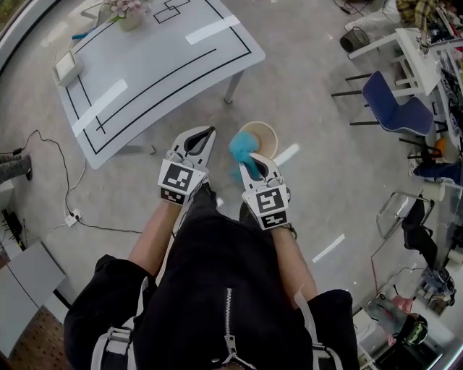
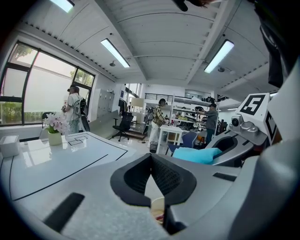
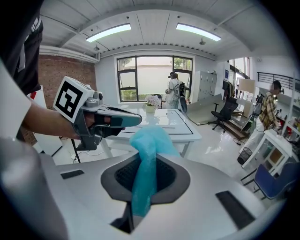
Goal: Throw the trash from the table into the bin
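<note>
1. Pale grey desk (image 1: 166, 58), marked with black lines and white strips, fills the upper left of the head view. A flower pot (image 1: 129, 14) stands at its far edge and a small white box (image 1: 66, 66) near its left edge.
2. My left tool (image 1: 210, 132) is off the desk and over the floor (image 1: 325, 181). Its jaws are together at the tips, with nothing caught between them.
3. My right tool (image 1: 249, 160) is just beside the left one, its jaws clamped on the blue trash (image 1: 240, 148). That soft, crumpled piece runs up between the pads and bulges out past the tips.
4. The bin (image 1: 271, 131), round and pale, stands on the floor near the desk's corner leg. From the head view the held trash overlaps its left rim, well clear of the desk. I cannot tell how high above the bin it hangs.
</note>
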A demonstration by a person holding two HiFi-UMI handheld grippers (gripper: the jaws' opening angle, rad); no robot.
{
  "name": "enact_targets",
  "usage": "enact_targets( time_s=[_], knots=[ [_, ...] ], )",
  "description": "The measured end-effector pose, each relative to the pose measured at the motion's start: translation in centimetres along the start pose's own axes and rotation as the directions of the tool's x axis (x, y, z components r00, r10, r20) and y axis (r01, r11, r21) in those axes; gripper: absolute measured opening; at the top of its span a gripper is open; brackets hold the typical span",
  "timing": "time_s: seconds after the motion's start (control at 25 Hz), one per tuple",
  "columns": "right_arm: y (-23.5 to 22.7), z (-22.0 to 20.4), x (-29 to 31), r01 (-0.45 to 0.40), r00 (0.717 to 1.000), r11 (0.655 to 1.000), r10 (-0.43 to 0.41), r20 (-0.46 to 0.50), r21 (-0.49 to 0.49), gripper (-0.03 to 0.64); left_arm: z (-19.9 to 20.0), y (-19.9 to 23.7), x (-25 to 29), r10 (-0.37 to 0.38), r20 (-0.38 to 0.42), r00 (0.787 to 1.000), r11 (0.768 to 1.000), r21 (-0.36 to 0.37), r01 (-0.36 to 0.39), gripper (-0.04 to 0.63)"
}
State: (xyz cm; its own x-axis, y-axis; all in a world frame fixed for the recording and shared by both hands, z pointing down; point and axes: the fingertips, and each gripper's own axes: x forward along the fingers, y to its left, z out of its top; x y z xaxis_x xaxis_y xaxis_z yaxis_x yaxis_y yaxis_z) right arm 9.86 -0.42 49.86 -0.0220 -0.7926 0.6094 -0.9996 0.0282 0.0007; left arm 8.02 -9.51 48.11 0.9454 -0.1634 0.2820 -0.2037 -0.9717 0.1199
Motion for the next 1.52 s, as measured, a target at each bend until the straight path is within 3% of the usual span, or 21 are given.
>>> enact_targets(
  time_s=[0.44,0.84,1.12,1.52],
  knots=[
    [-8.6,-4.0,-2.8,-0.098,0.995,0.995,0.098,0.015,-0.025,0.028,0.6,-6.4,6.0,0.122,-0.025,0.992,0.993,0.007,-0.121,0.006],
    [-16.8,-7.2,-5.8,-0.253,0.967,0.964,0.255,0.009,-0.084,0.028,0.2,-12.1,12.6,0.274,-0.069,0.959,0.961,-0.016,-0.276,0.006],
    [-18.8,-11.2,-5.4,-0.259,0.966,0.964,0.258,-0.022,-0.064,0.028,-2.0,-14.1,14.1,0.282,-0.087,0.955,0.958,-0.025,-0.286,0.006],
    [-16.6,-17.9,-3.4,-0.248,0.969,0.968,0.248,-0.001,-0.037,0.028,-8.5,-15.3,15.3,0.257,-0.080,0.963,0.966,-0.008,-0.258,0.006]
  ],
)
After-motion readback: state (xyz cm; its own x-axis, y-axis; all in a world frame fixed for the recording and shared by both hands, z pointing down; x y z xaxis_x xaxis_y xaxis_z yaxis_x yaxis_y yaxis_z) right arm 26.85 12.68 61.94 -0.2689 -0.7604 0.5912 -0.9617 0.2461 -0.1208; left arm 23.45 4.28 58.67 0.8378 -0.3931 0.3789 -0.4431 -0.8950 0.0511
